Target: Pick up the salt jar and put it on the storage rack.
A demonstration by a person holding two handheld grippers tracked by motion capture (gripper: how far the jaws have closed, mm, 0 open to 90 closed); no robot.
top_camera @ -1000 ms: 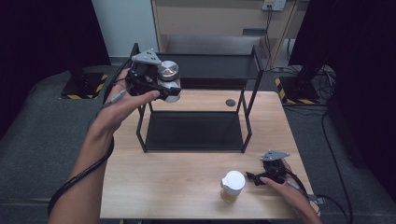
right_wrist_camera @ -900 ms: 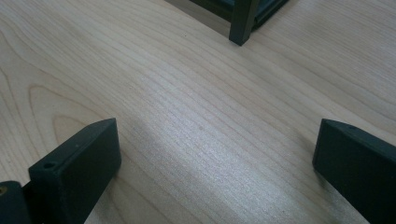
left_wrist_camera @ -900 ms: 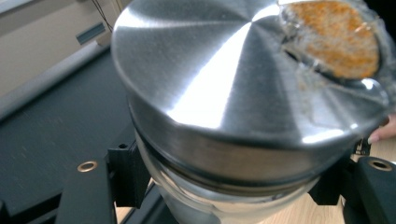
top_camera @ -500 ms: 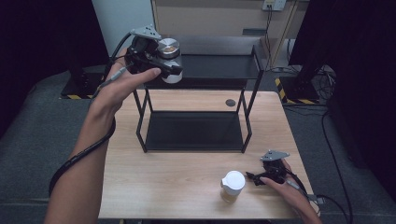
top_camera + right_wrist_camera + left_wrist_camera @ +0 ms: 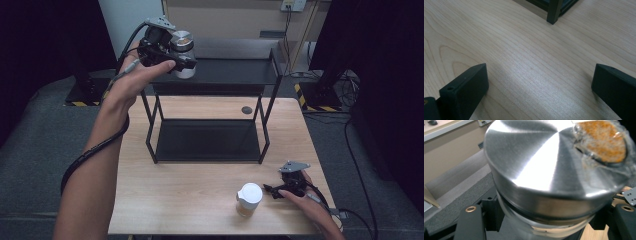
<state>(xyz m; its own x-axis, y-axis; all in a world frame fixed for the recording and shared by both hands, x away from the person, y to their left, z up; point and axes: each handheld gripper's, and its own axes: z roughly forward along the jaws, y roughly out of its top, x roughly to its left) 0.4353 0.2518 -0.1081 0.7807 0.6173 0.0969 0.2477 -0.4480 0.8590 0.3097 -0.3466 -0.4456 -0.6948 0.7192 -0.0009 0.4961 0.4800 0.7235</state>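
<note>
My left gripper (image 5: 181, 59) is shut on a jar with a shiny metal lid (image 5: 183, 41), held in the air at the left end of the black rack's top shelf (image 5: 230, 75). In the left gripper view the jar's lid (image 5: 541, 167) looms close between the two black jaws, with an orange-brown patch at its upper right. My right gripper (image 5: 272, 191) rests on the wooden table (image 5: 185, 200) at the front right, jaws open, just right of a cup with a white lid (image 5: 248, 198). Bare wood lies between the right gripper's fingers (image 5: 539, 87).
The two-tier black rack stands mid-table, its lower shelf (image 5: 207, 140) bare. One rack leg (image 5: 554, 12) shows ahead of the right gripper. A dark round grommet (image 5: 246, 109) sits in the tabletop behind the rack. Cables trail off the right edge.
My left hand has lifted the jar and carried it farther away, up to the level of the rack's top shelf. The right gripper and the white-lidded cup have stayed put.
</note>
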